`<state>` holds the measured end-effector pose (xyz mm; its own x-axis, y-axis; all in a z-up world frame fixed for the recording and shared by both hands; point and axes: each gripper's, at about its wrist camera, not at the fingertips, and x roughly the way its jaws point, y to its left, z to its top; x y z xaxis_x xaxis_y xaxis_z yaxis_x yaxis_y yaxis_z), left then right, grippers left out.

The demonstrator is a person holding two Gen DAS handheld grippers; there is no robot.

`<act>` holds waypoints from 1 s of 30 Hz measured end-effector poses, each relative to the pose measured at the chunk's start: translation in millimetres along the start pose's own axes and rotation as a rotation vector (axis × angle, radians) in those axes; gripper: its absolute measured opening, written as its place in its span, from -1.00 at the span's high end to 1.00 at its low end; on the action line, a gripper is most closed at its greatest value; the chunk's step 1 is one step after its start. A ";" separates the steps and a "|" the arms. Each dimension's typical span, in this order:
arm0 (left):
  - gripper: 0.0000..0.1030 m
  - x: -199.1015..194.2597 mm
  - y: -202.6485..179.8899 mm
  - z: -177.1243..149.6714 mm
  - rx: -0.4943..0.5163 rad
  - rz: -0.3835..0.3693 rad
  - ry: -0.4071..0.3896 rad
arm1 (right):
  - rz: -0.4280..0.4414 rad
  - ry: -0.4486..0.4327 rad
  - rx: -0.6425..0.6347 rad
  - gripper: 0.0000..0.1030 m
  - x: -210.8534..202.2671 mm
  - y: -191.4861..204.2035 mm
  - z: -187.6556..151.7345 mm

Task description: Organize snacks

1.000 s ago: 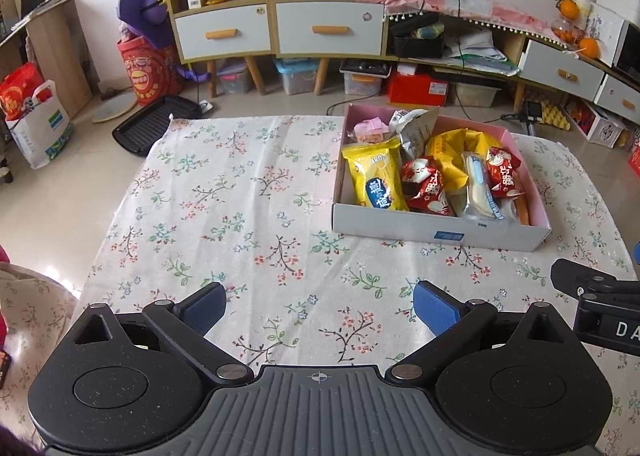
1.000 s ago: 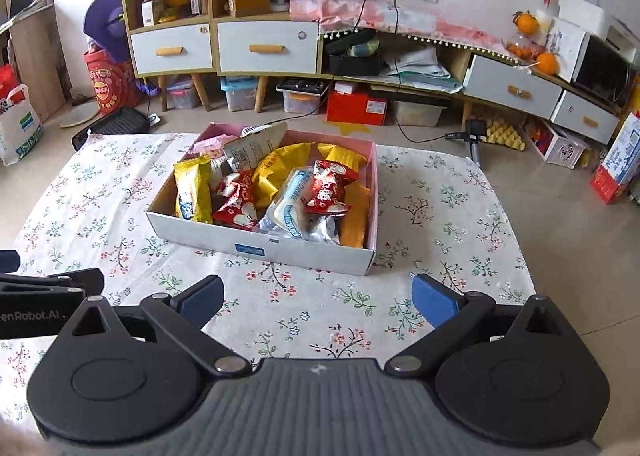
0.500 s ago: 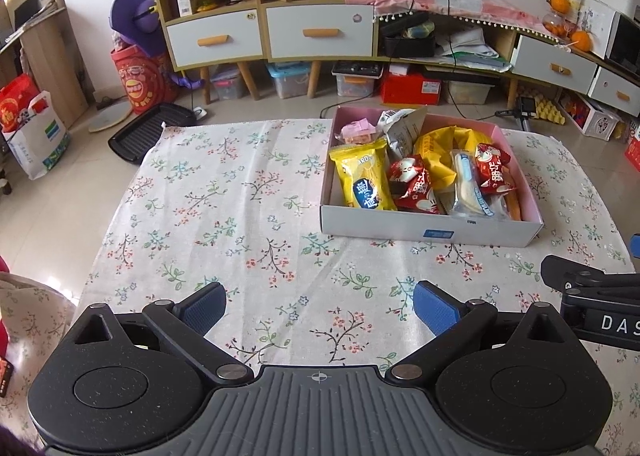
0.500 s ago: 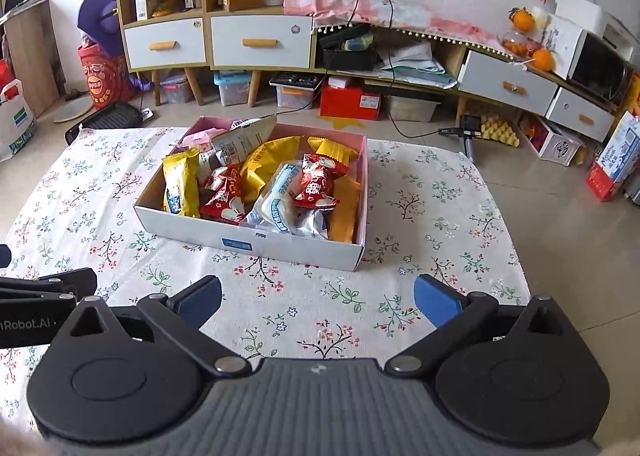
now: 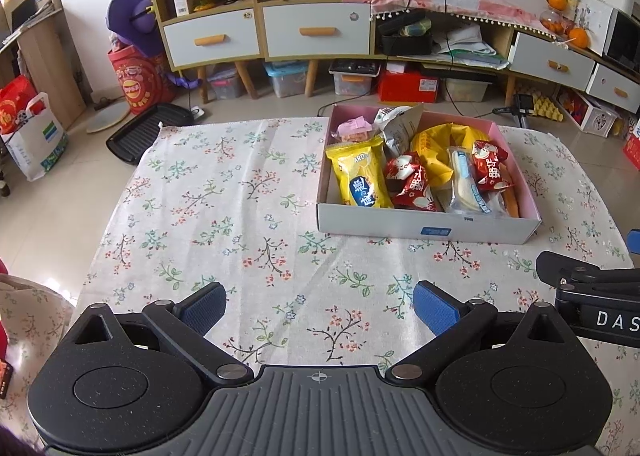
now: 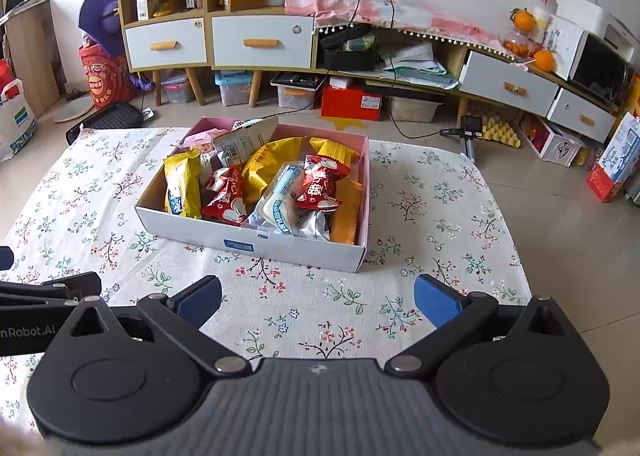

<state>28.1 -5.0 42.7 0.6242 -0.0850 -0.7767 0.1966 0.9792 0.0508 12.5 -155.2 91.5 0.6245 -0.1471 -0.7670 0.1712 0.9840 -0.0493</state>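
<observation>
A white cardboard box [image 5: 400,226] [image 6: 208,230] with a pink inside sits on the floral tablecloth [image 5: 224,208] [image 6: 420,216], filled with several snack packets. Among them are a yellow packet [image 5: 358,178] [image 6: 180,188], red packets [image 5: 410,182] [image 6: 318,182] and a pale blue-and-white wrapped one [image 5: 464,184] [image 6: 282,202]. My left gripper [image 5: 320,306] hovers open over the cloth, near and to the left of the box, holding nothing. My right gripper [image 6: 318,296] is open and holds nothing, in front of the box's near wall. Each gripper's black body shows at the edge of the other's view.
Beyond the table stand low cabinets with white drawers [image 5: 316,32] [image 6: 262,42], plastic bins [image 5: 286,78] and a red box [image 6: 352,102] on the floor. A black grill tray [image 5: 146,132] lies by the table's far left corner. Oranges [image 6: 544,58] sit on the right shelf.
Both grippers have drawn back and risen a little from the box, so it looks smaller and farther off. Both stayed open; no snack moved.
</observation>
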 end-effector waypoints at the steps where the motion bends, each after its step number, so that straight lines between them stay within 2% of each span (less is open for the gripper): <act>1: -0.96 -0.1 -0.1 -0.1 -0.001 0.000 0.000 | 0.000 0.000 -0.002 -0.99 -0.1 0.2 -0.1; 30: -0.96 -0.8 -1.5 -0.3 0.001 -0.001 0.000 | -0.009 0.002 -0.004 -0.99 0.8 0.6 -0.3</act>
<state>27.0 -6.4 43.1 0.6237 -0.0855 -0.7769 0.1976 0.9790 0.0509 12.9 -154.7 90.7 0.6214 -0.1557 -0.7679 0.1741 0.9830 -0.0584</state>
